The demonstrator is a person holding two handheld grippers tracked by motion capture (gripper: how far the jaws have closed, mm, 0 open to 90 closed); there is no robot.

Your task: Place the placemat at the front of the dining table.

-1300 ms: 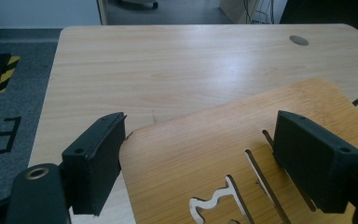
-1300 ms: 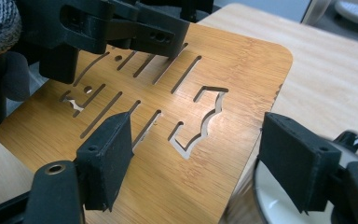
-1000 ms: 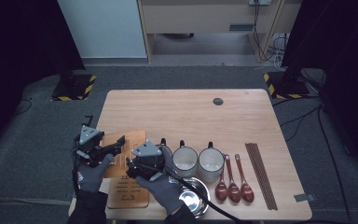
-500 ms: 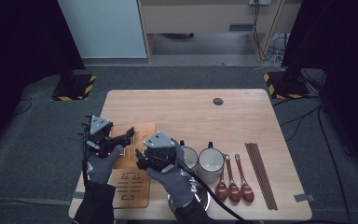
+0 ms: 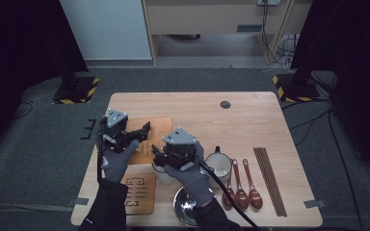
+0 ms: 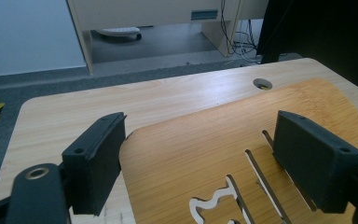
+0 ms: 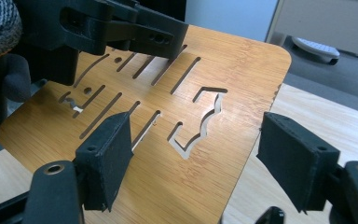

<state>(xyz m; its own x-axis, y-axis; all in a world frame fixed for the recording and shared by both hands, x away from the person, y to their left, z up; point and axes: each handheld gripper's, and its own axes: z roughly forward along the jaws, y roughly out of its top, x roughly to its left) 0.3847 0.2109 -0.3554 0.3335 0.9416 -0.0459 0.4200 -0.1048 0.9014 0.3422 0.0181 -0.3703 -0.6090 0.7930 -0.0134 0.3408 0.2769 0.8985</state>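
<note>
On the left half of the light wooden table (image 5: 250,125), the slotted orange-brown bamboo board (image 5: 156,129) lies far of the person's gloved hands, one corner toward the far left. The left gripper (image 5: 142,131) sits over its left edge and the right gripper (image 5: 158,158) over its near edge. Judged purpose: two contact points on separate edges keep a thin, wide panel level and prevent it from pivoting while it is repositioned.

Gripper state:
- Left gripper: jaws apart. In the left gripper view one pad stands at the board's edge and the other above its surface. No clamping is visible.
- Right gripper: jaws apart. In the right gripper view the board passes under one pad and the other stands clear of its side edge. No clamping is visible.
- Whether the board rests on the table or on the jaws cannot be told.

Item count:
- Bamboo boards: two. The second cut-out bamboo board (image 5: 137,192) lies flat at the near left edge.
- White ceramic mug (image 5: 219,163): one in plain view. A second white rim (image 5: 160,173) shows beside the right hand.
- Round steel bowl (image 5: 185,208): one.
- Red-brown wooden spoons (image 5: 241,192): three, side by side.
- Dark wooden chopsticks (image 5: 270,180): one bundle, number unclear.
</note>
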